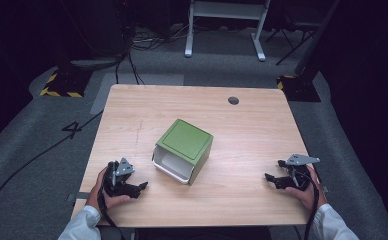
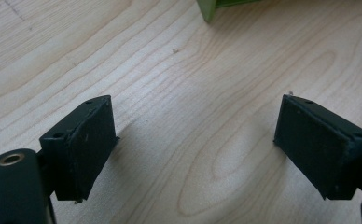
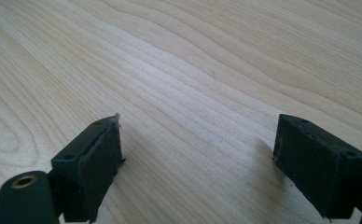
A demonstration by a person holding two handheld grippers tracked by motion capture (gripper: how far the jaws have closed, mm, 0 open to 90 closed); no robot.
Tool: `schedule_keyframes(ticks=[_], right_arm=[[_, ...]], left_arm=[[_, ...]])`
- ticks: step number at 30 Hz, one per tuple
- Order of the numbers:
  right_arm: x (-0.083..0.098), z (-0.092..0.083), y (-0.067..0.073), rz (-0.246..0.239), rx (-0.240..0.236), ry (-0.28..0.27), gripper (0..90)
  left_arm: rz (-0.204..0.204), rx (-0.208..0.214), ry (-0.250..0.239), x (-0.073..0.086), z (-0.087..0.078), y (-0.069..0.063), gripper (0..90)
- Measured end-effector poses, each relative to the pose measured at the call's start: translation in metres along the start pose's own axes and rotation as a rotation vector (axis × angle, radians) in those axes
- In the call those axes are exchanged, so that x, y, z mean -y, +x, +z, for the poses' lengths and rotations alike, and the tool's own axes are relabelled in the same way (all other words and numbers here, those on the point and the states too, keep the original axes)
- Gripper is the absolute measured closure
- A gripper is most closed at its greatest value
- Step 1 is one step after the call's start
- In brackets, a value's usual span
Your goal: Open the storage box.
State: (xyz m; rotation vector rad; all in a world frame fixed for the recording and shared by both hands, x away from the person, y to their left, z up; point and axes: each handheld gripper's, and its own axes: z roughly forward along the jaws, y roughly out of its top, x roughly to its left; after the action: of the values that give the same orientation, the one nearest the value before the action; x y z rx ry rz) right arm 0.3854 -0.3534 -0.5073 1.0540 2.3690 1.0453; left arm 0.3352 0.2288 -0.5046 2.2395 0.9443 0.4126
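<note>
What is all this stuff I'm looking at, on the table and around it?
Table: one, light wood, centre of the high view.
Box: one, green with a white inside, lying on its side mid-table, opening toward the person.
Cable hole: one, dark, near the table's far edge.
White frame legs: one stand, on the grey floor beyond the table.
Hazard-striped bases: two, black and yellow, at the far corners.
Floor cables: several, black, behind the table.
Left hand-held gripper: one, black, open, near the table's front left.
Right hand-held gripper: one, black, open, front right.
Sleeves: two, white, bottom edge.
</note>
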Motion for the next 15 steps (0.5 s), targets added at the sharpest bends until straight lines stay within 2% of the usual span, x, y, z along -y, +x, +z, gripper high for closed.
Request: schedule_keyframes(ticks=[2,4,6,7,8,9,10,12,14,15], right_arm=[[0.0,0.0,0.0,0.0,0.0,0.0,15.4],[0.0,0.0,0.0,0.0,-0.001,0.0,15.4],[0.0,0.0,0.0,-0.002,-0.001,0.0,15.4],[0.0,0.0,0.0,-0.002,-0.001,0.0,15.4],[0.0,0.0,0.0,-0.003,-0.001,0.001,15.4],[0.0,0.0,0.0,-0.002,-0.002,0.001,15.4],[0.0,0.001,0.0,-0.002,-0.002,0.001,15.4],[0.0,0.0,0.0,-0.002,-0.002,0.001,15.4],[0.0,0.0,0.0,-0.002,-0.001,0.001,15.3],[0.0,0.0,0.0,-0.002,-0.001,0.001,15.3]], left_arm=[[0.008,0.001,0.009,-0.001,-0.001,-0.001,15.2],[0.038,-0.006,0.02,-0.003,-0.004,-0.005,16.9],[0.052,0.025,0.006,-0.004,-0.007,-0.008,19.4],[0.057,0.025,-0.001,-0.006,-0.008,-0.009,19.4],[0.051,0.041,-0.012,-0.008,-0.01,-0.01,19.5],[0.065,0.071,-0.035,-0.013,-0.014,-0.015,19.4],[0.065,0.071,-0.035,-0.013,-0.014,-0.015,19.8],[0.086,0.101,-0.052,-0.018,-0.016,-0.022,20.0],[0.128,0.129,-0.054,-0.026,-0.017,-0.036,21.5],[0.128,0.129,-0.054,-0.026,-0.017,-0.036,21.5]])
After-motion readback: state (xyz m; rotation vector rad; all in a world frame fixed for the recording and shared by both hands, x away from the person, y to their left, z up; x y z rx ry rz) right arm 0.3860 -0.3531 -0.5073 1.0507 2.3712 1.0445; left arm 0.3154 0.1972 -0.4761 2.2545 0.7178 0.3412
